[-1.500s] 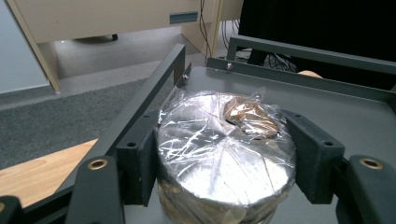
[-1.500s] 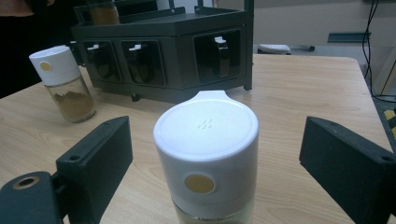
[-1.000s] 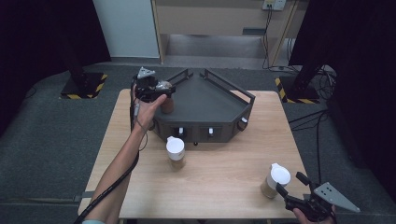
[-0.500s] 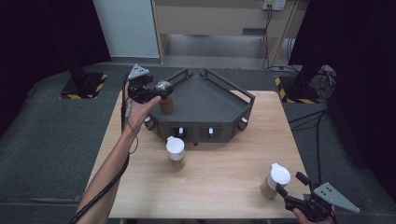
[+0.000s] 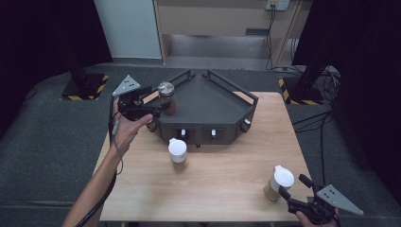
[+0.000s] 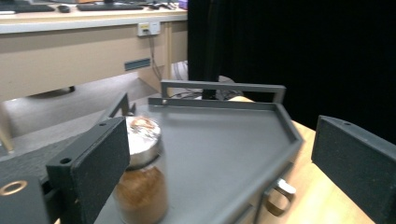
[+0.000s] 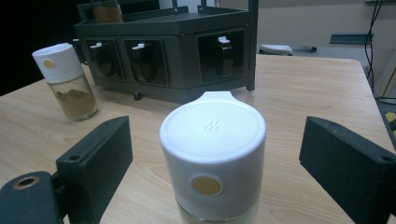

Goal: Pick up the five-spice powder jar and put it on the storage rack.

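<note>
Left gripper view is showing the silver-lidded glass jar of brown spice (image 6: pixel 140 175) standing on the dark grey metal rack (image 6: pixel 224 149), at its 9 o'clock corner; the left gripper (image 6: pixel 219 158) is gaping wide, jar against one jaw, placing seemingly done. Toward 5 o'clock, the right gripper (image 7: pixel 212 163) is straddling, wide, the white-capped glass jar (image 7: pixel 213 154); closing comes next.

A lab: black curtains (image 5: pixel 42 38), hazard-taped stand bases (image 5: pixel 85 87)

Matt dark metal rack (image 5: pixel 208 101), pale wood-grain table (image 5: pixel 227 165), glossy glass jar (image 6: pixel 140 186).
</note>
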{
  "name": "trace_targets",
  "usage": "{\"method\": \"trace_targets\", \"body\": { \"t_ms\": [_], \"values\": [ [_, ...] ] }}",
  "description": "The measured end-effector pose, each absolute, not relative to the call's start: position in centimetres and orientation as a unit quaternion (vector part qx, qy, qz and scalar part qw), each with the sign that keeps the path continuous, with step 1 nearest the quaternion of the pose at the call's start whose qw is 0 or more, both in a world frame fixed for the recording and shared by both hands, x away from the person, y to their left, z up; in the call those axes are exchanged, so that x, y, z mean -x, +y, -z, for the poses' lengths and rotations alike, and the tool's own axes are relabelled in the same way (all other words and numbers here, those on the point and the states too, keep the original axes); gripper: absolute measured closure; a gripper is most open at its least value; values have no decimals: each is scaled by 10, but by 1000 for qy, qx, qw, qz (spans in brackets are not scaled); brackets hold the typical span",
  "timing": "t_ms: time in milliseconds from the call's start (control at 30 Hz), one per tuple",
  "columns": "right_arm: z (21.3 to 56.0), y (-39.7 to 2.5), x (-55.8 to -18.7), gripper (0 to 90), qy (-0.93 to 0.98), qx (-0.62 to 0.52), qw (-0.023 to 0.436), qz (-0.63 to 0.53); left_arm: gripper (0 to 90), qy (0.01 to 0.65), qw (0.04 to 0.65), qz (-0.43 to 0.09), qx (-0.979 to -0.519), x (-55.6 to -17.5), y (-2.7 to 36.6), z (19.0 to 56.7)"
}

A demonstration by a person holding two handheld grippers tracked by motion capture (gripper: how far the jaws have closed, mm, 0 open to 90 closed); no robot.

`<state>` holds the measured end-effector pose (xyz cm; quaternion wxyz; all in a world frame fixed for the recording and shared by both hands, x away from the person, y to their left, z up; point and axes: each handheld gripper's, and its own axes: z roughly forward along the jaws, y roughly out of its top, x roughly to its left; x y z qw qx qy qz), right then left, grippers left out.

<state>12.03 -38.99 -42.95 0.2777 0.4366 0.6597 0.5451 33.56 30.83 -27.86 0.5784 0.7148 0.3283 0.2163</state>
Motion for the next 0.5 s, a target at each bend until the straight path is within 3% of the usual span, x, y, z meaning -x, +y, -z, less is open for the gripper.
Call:
{"method": "trace_targets", "body": {
  "t_ms": [500],
  "values": [
    [429,-389,-120,95,662,-435,279,-543,35,295,591,-217,-719,-281,336,301]
  ]
}}
